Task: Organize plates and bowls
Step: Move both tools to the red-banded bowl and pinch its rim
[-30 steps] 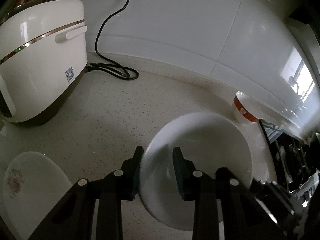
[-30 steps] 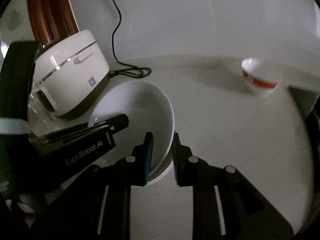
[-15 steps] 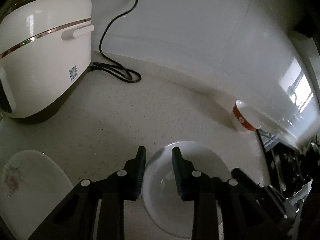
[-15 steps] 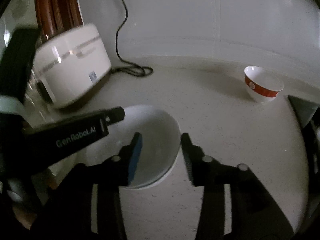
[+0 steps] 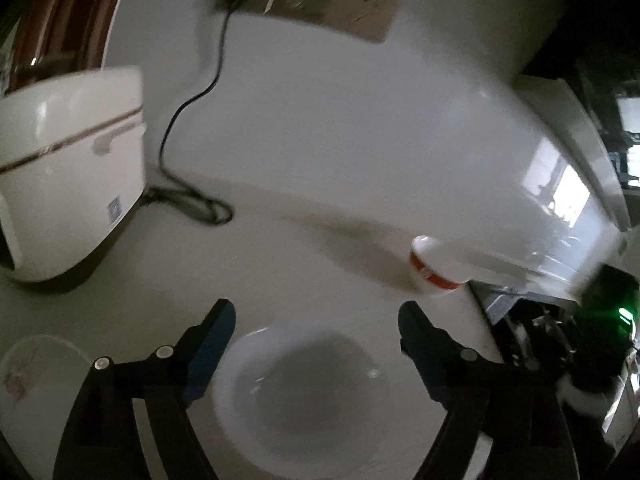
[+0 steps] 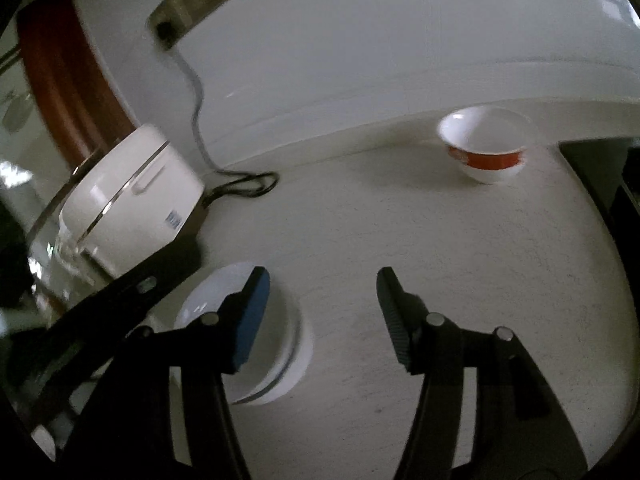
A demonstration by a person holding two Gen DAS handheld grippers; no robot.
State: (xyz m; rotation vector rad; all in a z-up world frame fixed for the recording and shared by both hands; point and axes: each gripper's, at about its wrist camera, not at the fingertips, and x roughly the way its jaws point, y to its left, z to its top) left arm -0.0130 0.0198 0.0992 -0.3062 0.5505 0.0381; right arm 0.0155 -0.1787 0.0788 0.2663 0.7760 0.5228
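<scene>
- The left hand-held gripper [image 5: 316, 328] is seen opening, its jaws clear of the white bowl [image 5: 308, 396] at 6 o'clock on the tabletop [image 5: 280, 248].
- The right hand-held gripper [image 6: 322, 300] is opening over bare tabletop.
- A red-banded bowl [image 6: 484, 144] is set at 1 o'clock.

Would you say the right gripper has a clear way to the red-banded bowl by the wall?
Probably yes: the right gripper, its jaws opening and empty, faces bare countertop up to the red-banded bowl.

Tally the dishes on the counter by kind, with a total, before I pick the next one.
Plates: 2 (deep white plate, floral plate at the left edge)
Bowls: 1 (red-banded bowl near the wall)
Total: 3
</scene>
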